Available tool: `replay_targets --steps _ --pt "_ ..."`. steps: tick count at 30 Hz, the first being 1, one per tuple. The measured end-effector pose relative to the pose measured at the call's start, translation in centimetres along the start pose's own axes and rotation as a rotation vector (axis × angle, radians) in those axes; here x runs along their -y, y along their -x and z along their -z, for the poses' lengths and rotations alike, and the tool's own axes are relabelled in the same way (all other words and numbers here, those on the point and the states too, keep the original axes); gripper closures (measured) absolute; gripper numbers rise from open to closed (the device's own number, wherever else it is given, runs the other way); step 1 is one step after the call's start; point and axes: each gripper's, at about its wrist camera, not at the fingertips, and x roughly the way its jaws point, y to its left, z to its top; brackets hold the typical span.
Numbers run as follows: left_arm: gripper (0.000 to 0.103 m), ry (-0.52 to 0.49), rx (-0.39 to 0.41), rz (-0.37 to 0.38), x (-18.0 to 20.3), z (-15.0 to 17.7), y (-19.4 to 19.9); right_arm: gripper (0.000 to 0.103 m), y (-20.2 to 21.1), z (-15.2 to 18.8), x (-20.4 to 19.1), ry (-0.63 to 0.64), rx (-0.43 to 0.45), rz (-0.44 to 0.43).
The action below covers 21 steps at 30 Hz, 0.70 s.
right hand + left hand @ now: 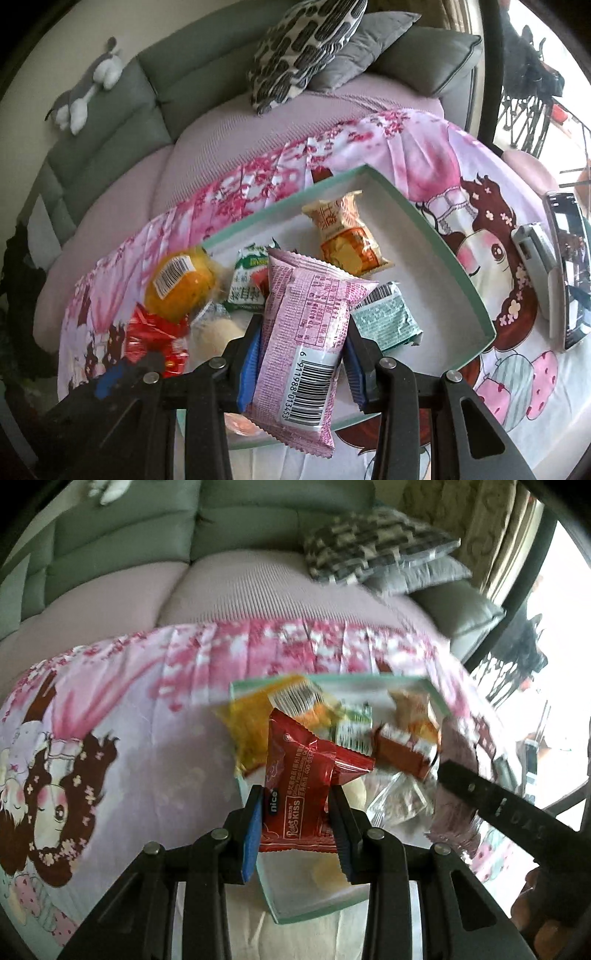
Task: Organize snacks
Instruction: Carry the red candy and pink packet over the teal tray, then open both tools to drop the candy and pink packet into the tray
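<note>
My left gripper (297, 794) is shut on a red snack packet (295, 775) and holds it above the mint-rimmed white tray (306, 897). My right gripper (303, 325) is shut on a pink snack packet (306, 332) over the same tray (443, 251). In the tray lie a yellow-orange packet (181, 284), a green-white packet (251, 280), an orange-cream packet (343, 236) and a teal packet (388, 317). The red packet (155, 339) and the left gripper show at the tray's left edge in the right wrist view. The right gripper's arm (498, 805) shows at the right of the left wrist view.
The tray lies on a pink cartoon-print cloth (129, 709) on a table in front of a grey-green sofa (184, 66) with cushions (306, 44) and a plush toy (88, 88). A phone (569, 266) and a silver object (532, 251) lie right of the tray.
</note>
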Motion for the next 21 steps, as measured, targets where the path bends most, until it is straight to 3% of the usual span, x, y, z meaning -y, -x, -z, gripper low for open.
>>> replay_targets --steps 10,17,19,21 --pt "0.067 -0.004 -0.073 -0.043 -0.2 0.8 -2.8 0.06 -1.7 0.6 -0.5 0.031 -0.057 0.006" --pt "0.066 -0.015 -0.069 -0.046 0.0 0.8 -2.7 0.058 -2.2 0.9 -0.7 0.035 -0.073 0.015" --pt "0.063 -0.009 -0.072 -0.04 0.0 0.9 -2.4 0.058 -2.2 0.9 -0.8 0.036 -0.073 0.016" --pt "0.048 -0.011 -0.069 -0.035 0.1 1.0 -2.2 0.057 -2.2 0.9 -1.0 0.044 -0.078 0.021"
